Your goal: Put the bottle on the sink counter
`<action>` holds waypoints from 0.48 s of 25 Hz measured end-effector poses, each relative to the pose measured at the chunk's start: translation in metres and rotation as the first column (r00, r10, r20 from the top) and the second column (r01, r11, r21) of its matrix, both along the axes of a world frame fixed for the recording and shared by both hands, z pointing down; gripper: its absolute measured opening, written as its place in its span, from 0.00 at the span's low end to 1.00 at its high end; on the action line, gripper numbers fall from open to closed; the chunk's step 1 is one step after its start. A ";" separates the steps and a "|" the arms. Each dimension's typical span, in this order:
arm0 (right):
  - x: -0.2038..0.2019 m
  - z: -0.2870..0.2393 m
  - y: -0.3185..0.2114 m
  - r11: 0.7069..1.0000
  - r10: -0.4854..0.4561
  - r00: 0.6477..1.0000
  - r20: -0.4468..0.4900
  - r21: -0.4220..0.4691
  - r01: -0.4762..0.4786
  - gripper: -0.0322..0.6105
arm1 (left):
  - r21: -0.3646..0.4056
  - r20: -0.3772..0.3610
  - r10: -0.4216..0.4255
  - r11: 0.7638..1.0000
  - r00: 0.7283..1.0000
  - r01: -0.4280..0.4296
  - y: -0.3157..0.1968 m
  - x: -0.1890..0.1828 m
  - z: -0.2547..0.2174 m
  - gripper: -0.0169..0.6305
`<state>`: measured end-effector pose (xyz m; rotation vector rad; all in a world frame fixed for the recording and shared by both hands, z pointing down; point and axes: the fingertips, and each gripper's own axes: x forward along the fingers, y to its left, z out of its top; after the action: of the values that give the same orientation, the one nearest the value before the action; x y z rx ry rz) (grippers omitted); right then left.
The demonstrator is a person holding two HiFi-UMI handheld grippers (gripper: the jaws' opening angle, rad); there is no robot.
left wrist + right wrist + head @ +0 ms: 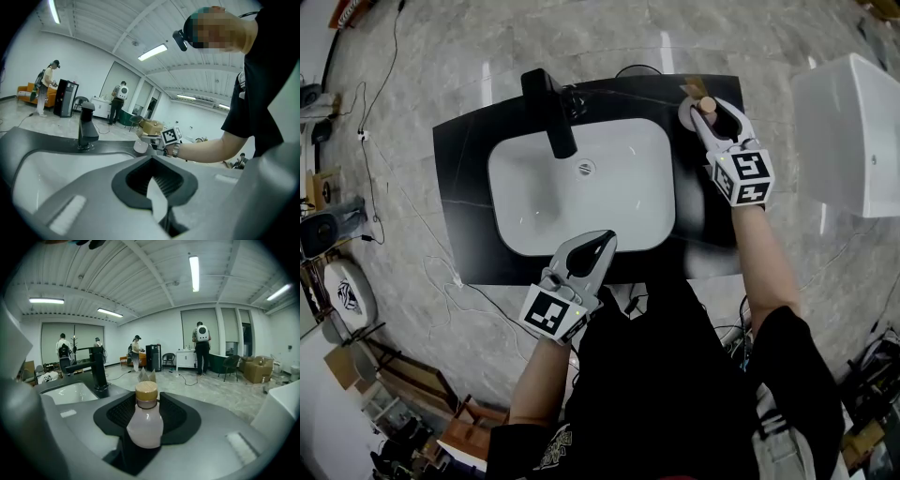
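A small pale pink bottle point(708, 104) with a wooden-coloured cap stands upright on the black sink counter point(464, 159), at its far right corner. My right gripper point(709, 112) reaches round it. In the right gripper view the bottle point(144, 425) sits between the dark pads point(180, 416), and the jaws are spread wide, so I read them as open. My left gripper point(602, 239) hovers over the counter's near edge in front of the white basin point(609, 202). Its jaws are shut with nothing in them, as the left gripper view point(157, 185) also shows.
A black faucet point(548, 112) rises behind the basin at the counter's far side. A white box-like fixture point(848, 131) stands to the right of the counter. Cables point(412, 234) trail on the marble floor to the left. Several people point(201, 348) stand far off in the room.
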<state>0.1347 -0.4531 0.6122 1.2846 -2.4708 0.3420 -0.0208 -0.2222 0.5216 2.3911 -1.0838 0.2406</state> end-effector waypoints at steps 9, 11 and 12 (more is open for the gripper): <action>0.019 -0.023 0.067 0.992 0.118 0.990 0.077 -0.058 -0.114 0.09 | 0.013 -0.015 0.029 1.000 0.999 -0.028 0.032 -0.021 -0.009 0.03; 0.013 -0.037 0.087 0.990 0.125 0.988 0.092 -0.070 -0.119 0.09 | 0.031 -0.019 0.043 0.999 0.999 -0.042 0.043 -0.029 -0.015 0.03; 0.008 -0.045 0.097 0.989 0.131 0.985 0.109 -0.076 -0.123 0.09 | 0.040 -0.021 0.047 0.998 0.999 -0.046 0.048 -0.034 -0.017 0.03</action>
<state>0.1427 -0.3558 0.5667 1.4340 -2.4505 0.5421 -0.0548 -0.1744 0.5042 2.4505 -1.0329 0.2109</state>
